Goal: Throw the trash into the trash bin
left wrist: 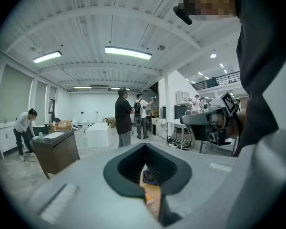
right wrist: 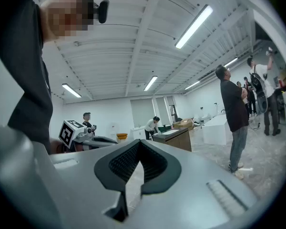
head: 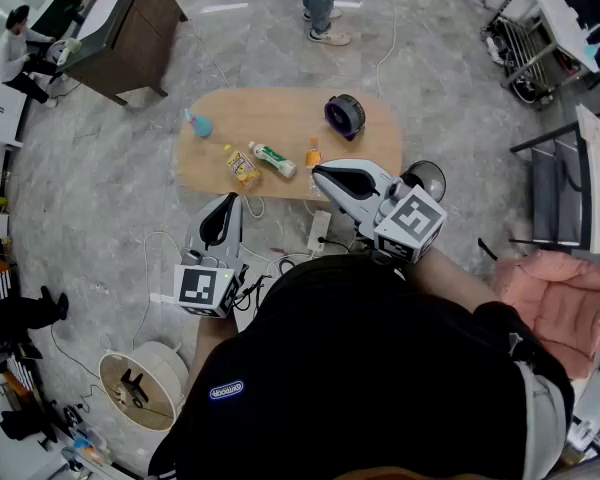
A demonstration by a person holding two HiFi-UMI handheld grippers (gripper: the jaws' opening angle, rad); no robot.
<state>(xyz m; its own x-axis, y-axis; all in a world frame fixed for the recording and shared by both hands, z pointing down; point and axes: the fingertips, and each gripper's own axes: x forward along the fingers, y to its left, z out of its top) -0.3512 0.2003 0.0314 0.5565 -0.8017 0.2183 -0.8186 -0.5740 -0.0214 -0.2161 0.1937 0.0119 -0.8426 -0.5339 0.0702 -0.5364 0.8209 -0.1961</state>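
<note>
On the oval wooden table (head: 280, 108) lie a yellow bottle (head: 243, 167), a green-and-white bottle (head: 272, 158), a small orange bottle (head: 312, 153) and a blue item (head: 199, 124). A dark purple round container (head: 345, 115) sits at the table's far right. My left gripper (head: 226, 204) hangs shut and holds nothing, short of the table's near edge. My right gripper (head: 325, 174) is shut and holds nothing, its tip over the near edge beside the orange bottle. In the left gripper view the shut gripper (left wrist: 145, 168) shows the orange bottle (left wrist: 151, 194) through its slit. The right gripper (right wrist: 136, 163) faces the room.
A dark round bin (head: 426, 179) stands on the floor right of the table. Cables and a power strip (head: 316, 232) lie under my grippers. A cable reel (head: 140, 388), a pink chair (head: 555, 293), a dark cabinet (head: 120, 23) and a standing person (head: 323, 3) surround the table.
</note>
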